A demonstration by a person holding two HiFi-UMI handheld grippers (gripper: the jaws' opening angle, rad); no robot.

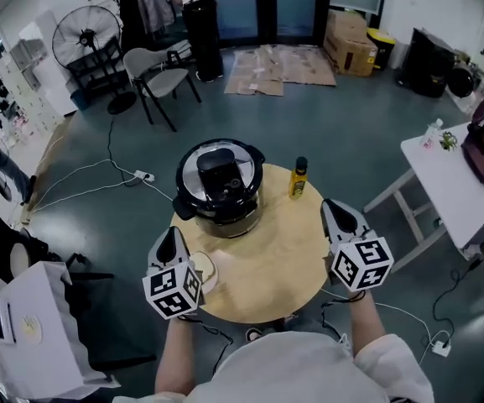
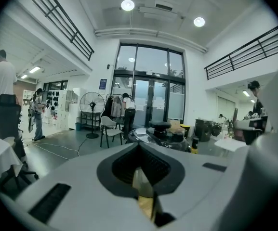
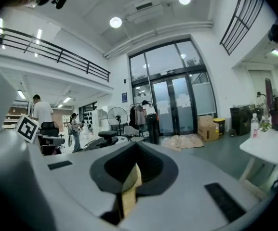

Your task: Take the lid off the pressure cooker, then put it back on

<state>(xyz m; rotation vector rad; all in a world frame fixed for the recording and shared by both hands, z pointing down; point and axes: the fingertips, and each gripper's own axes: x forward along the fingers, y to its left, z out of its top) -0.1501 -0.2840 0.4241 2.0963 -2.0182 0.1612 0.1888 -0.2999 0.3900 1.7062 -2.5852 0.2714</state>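
Left tool (image 1: 171, 235) and right tool (image 1: 335, 209) held near level, jaws together, empty, lidded pressure cooker (image 1: 219, 187) ahead

Yellow bottle (image 1: 298, 177) is standing upright near the far edge of the round wooden table (image 1: 279, 259). Fan (image 1: 86, 34) is standing back left, with a chair (image 1: 164, 78) near it. Flattened cardboard (image 1: 282, 67) is lying on the floor by the glass doors (image 1: 296, 7). Box (image 1: 348, 44) and yellow bin (image 1: 382, 49) are sitting to its right. Cable (image 1: 82, 179) is running across the floor to a power strip (image 1: 143, 175). White table (image 1: 455, 191) is standing at right. Person (image 2: 128, 112) is standing by the doors.
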